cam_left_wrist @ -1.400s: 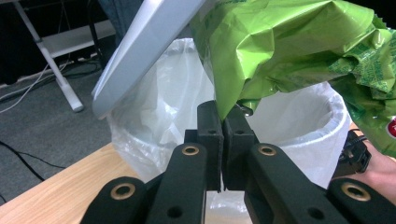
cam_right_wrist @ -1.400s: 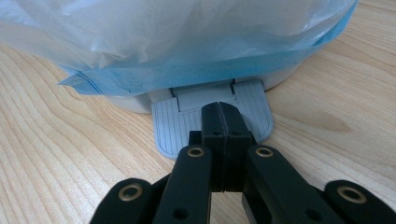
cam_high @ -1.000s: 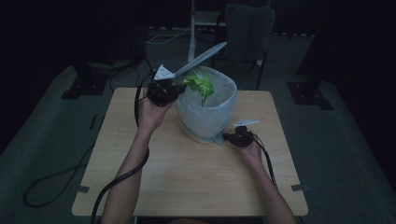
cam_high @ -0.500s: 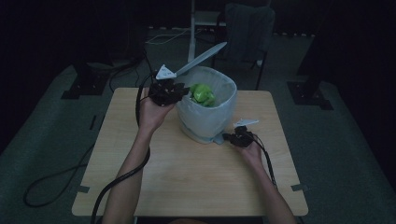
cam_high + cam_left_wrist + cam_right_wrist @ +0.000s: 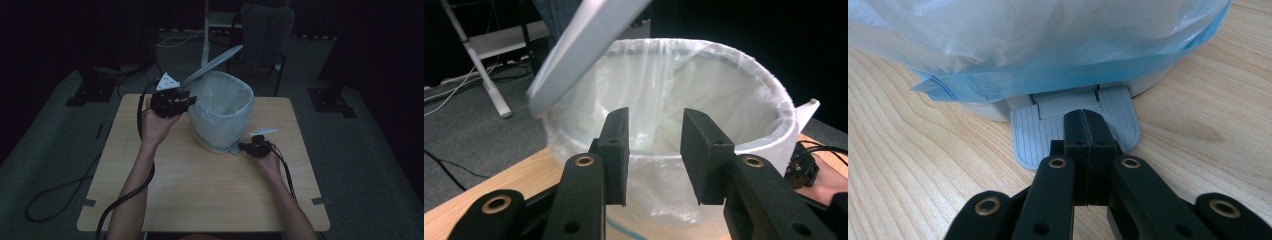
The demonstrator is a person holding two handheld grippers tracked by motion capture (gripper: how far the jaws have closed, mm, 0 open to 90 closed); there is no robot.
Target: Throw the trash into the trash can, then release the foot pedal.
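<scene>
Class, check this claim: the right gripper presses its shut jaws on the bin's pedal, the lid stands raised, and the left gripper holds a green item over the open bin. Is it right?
One detail is wrong. In the left gripper view the left gripper has nothing between its jaws, which have just been opening. The rest stands: the right gripper is shut on the pedal, and the lid is raised over the bin.

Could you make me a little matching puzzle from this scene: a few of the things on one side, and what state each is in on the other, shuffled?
Things:
1. bin lid
2. left gripper
3. right gripper
4. foot pedal

States:
A. jaws shut together, tips resting on something
B. tipped up, standing open
C. jaws apart, nothing between them
D. flat at the bin's base, under black jaw tips

Pairs: 1-B, 2-C, 3-A, 4-D
</scene>
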